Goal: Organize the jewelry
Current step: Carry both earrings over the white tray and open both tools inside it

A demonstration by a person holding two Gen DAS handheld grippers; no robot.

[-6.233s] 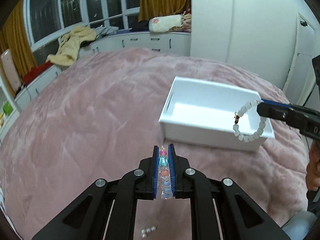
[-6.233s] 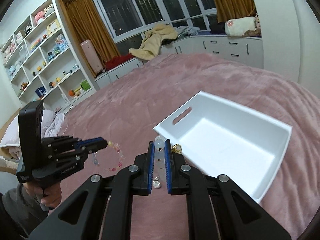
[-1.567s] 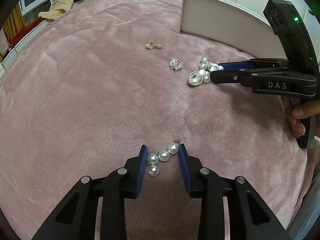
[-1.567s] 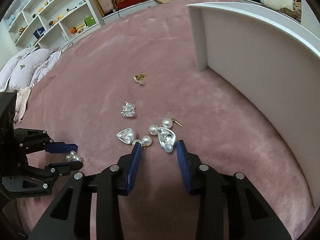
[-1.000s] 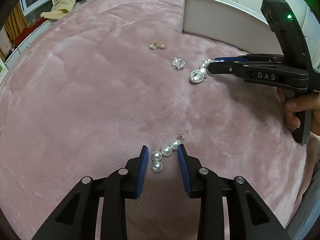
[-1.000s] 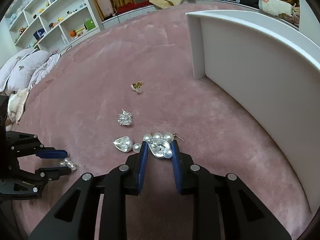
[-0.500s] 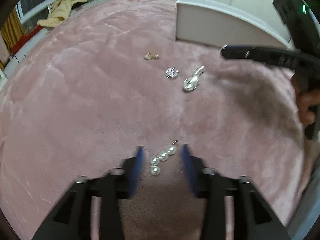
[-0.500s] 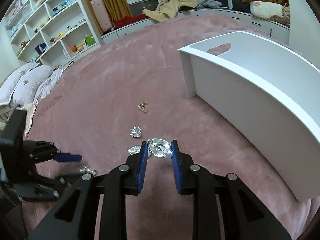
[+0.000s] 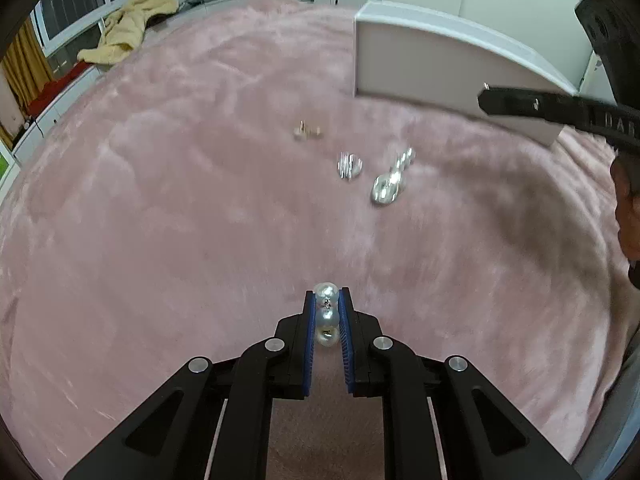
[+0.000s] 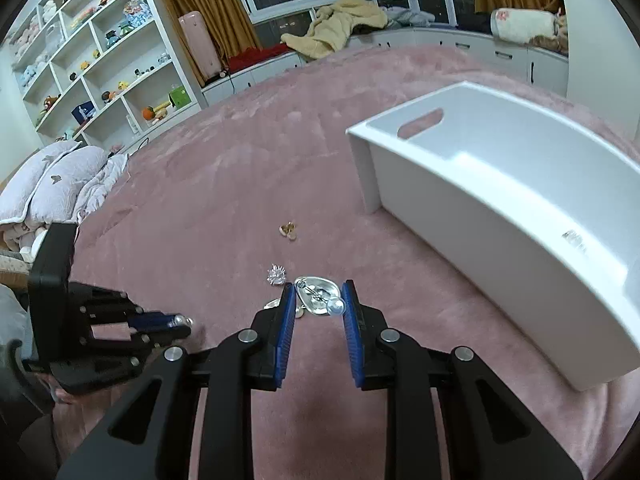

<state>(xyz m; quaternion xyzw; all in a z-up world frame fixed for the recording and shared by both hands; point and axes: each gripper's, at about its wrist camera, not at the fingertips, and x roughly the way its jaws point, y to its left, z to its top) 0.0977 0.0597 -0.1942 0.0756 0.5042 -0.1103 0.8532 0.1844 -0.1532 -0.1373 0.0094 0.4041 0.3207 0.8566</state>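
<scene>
In the left wrist view my left gripper is shut on a short pearl drop earring, its pearls stacked between the blue pads just above the pink blanket. In the right wrist view my right gripper is shut on a silver heart earring with a pearl, held above the blanket. The white box stands to its right, with a clear bead bracelet inside. From the left wrist view the right gripper shows in front of the box.
On the pink blanket lie a small gold earring, a sparkly silver piece and a second silver heart earring with pearls. A person's hand is at the right edge. Shelves and pillows stand far left.
The left jaws have closed on the pearl earring, which lay loose between them. The right gripper has risen off the blanket with the heart earring, leaving the other heart earring behind.
</scene>
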